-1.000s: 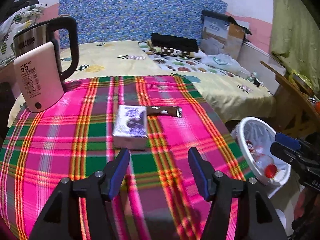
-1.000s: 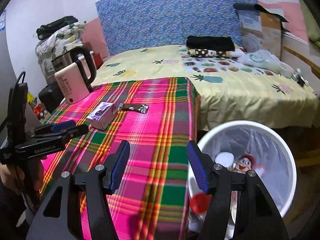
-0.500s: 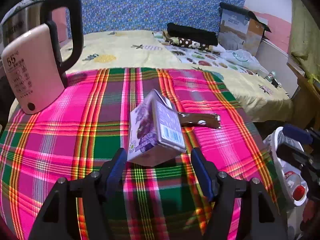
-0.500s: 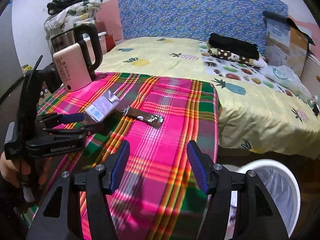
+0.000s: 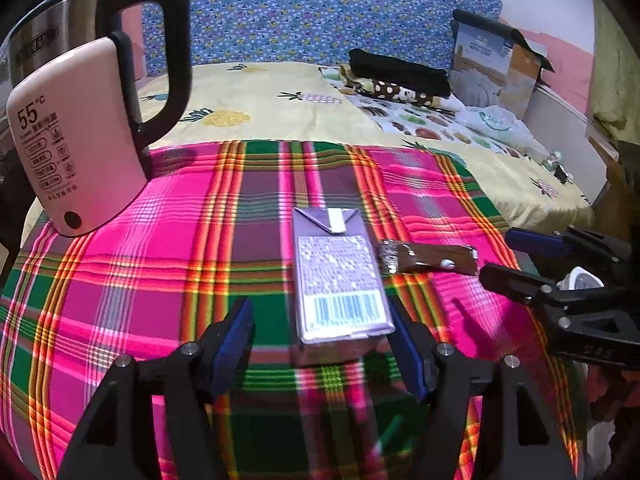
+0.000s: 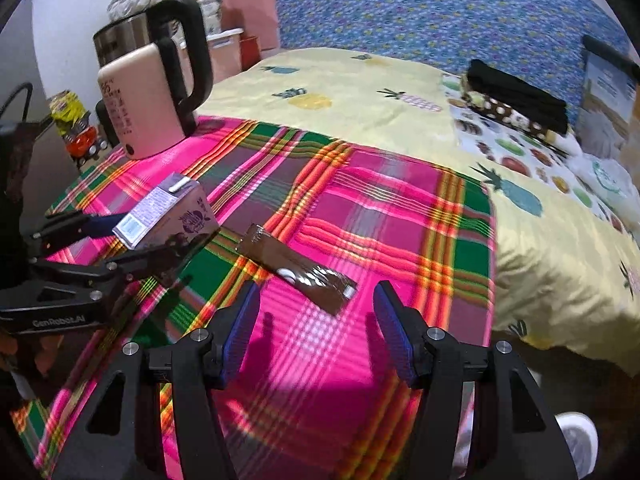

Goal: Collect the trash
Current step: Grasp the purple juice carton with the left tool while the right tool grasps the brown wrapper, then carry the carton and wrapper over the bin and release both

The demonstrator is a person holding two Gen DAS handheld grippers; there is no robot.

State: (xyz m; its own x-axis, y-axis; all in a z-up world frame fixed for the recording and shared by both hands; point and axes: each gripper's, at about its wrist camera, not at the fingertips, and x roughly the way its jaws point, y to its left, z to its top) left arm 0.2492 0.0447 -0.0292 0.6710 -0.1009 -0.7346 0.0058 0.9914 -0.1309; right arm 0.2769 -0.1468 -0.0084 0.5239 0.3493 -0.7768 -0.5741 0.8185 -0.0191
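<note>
We see the purple carton (image 5: pixel 339 280) lying on the plaid-covered counter (image 5: pixel 120 280), barcode end toward us, between the fingers of the left gripper (image 5: pixel 322 344). Those fingers have just been opening and now stand wide; the right pad sits just beside the carton's near corner, the left pad clearly apart from it, so nothing is clamped. At three o'clock from the carton, just beside it, lies a brown wrapper (image 5: pixel 428 261), flat on the cloth. From the right wrist view the right gripper (image 6: pixel 316 332) hangs over the counter with its fingers spread wide and empty, the same brown wrapper (image 6: pixel 298 268) lying at twelve o'clock just beyond its tips. At ten o'clock stands a pink and steel kettle (image 5: pixel 76 128) on the counter's far corner. Beyond the counter, at twelve o'clock, is a bed (image 6: pixel 360 88) with a yellow pineapple sheet.
</note>
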